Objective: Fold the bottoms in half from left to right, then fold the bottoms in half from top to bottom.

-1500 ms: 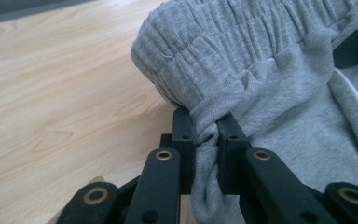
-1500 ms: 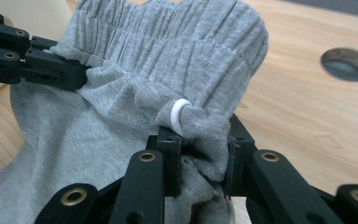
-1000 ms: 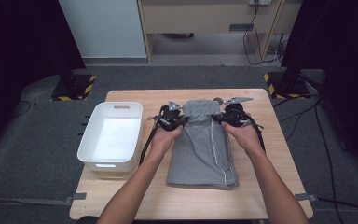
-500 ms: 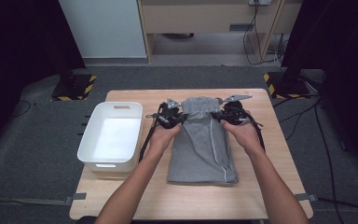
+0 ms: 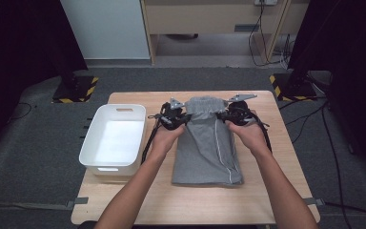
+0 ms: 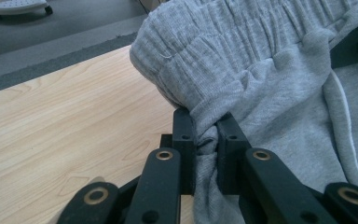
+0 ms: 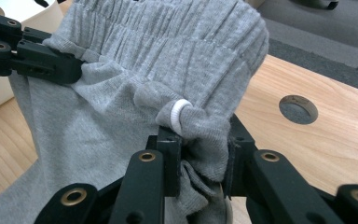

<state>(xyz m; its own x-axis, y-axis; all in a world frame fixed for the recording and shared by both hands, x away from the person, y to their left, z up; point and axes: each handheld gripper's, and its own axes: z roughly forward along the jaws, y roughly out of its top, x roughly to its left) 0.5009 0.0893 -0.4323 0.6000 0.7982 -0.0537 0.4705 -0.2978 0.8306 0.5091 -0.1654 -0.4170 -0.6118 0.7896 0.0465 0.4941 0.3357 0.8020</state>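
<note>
1. Grey sweatpants [image 5: 207, 148] lie folded lengthwise down the middle of the wooden desk [image 5: 286, 167], waistband at twelve o'clock, legs running toward six.
2. Left gripper [image 5: 174, 116] is at the waistband's nine o'clock corner, and in the left gripper view [image 6: 206, 140] its jaws are clamped narrow on a pinch of the gathered elastic cloth.
3. Right gripper [image 5: 236, 113] is at the three o'clock corner; the right gripper view [image 7: 203, 140] has its jaws squeezed onto a bunched fold, with a loop of white trim [image 7: 177, 114] poking out just above them.
4. The waistband [image 5: 204, 104] is raised off the desk between the two grippers, while the legs lie flat.
5. A white stripe [image 5: 221, 152] runs down the pants' right side.
6. A white bin [image 5: 136, 138] sits at nine o'clock of the pants, near but apart from them.
7. Both hands, left [image 5: 166, 138] and right [image 5: 248, 136], wrap the gripper handles.
</note>
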